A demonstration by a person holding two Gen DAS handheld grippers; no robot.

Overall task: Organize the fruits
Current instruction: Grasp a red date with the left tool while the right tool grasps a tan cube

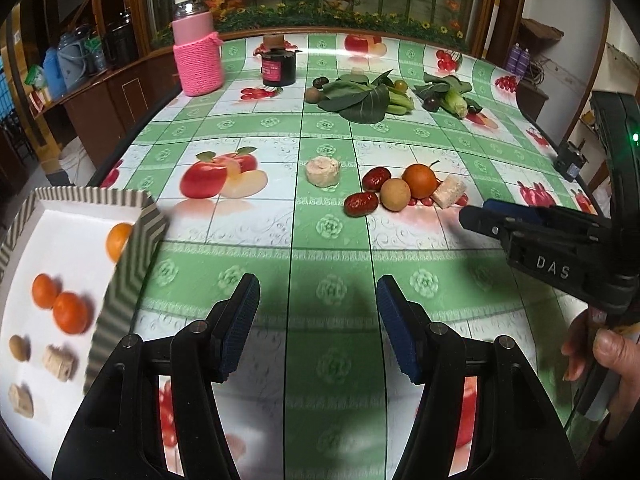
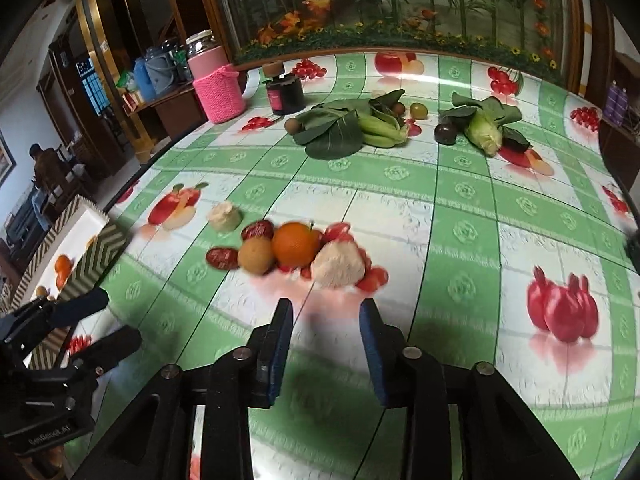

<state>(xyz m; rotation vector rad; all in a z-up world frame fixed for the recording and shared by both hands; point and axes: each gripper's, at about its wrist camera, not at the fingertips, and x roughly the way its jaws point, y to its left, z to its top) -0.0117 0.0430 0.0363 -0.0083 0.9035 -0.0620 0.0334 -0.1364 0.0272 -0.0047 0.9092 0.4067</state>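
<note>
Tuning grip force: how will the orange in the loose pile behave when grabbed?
The orange looks round and smooth, so it probably rolls if nudged. It touches the tan round fruit and pale chunk, so closing fingers may jostle them. Likely firm enough for a moderate squeeze.

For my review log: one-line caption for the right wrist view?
Right tool, open and empty, faces an orange, red dates and pale chunk on the fruit-print tablecloth.

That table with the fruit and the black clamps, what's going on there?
A person is sorting fruit with two hand-held grippers. The striped paper tray already holds small oranges. Both the left gripper and right gripper are open and empty, the right one facing a cluster with an orange and red dates.
</note>
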